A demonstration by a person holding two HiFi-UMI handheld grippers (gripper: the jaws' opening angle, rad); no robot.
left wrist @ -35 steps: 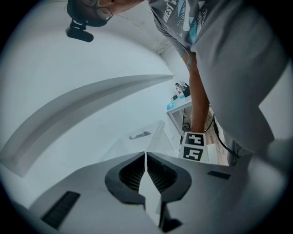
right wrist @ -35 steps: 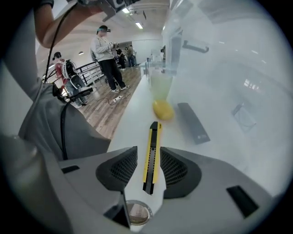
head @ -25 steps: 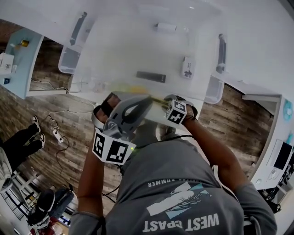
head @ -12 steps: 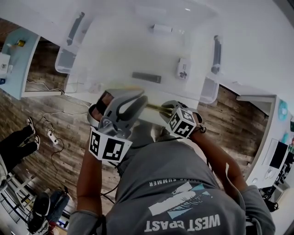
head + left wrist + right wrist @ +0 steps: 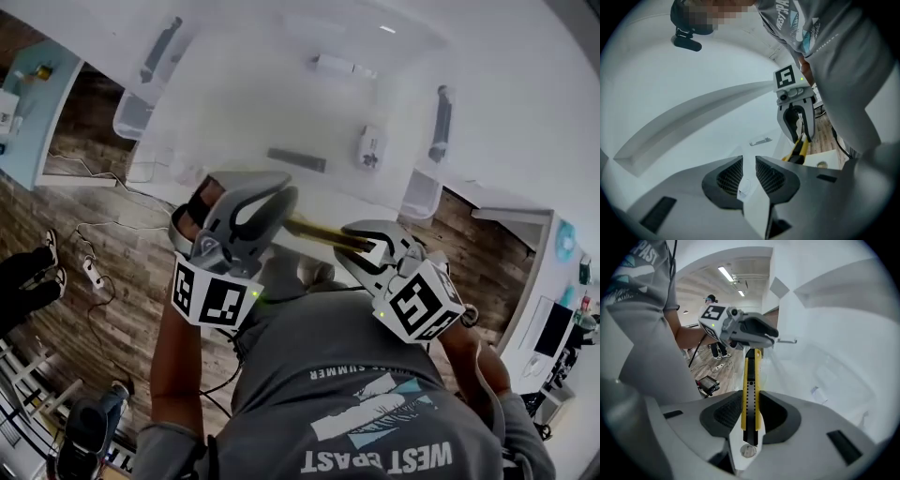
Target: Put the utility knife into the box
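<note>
The yellow and black utility knife (image 5: 323,234) (image 5: 751,390) is held in the air near the table's front edge, with my right gripper (image 5: 361,246) (image 5: 751,401) shut on its rear part. Those jaws closed on it within the last second. Its far end reaches just beside my left gripper (image 5: 279,197) (image 5: 749,161), whose pads stand a narrow gap apart with nothing between them. From the left gripper view the knife (image 5: 800,149) hangs from the right gripper (image 5: 799,126). The big clear plastic box (image 5: 262,94) (image 5: 834,333) lies open on the white table beyond both grippers.
Inside the box lie a dark bar (image 5: 296,159) and two small white items (image 5: 370,145). Dark latches (image 5: 441,122) sit on its ends. Below the table edge are wooden floor, a power strip (image 5: 89,272) with cables, and another person's legs (image 5: 23,281).
My right gripper has risen toward the camera with the knife and shifted to the lower right. The left gripper has barely moved.
</note>
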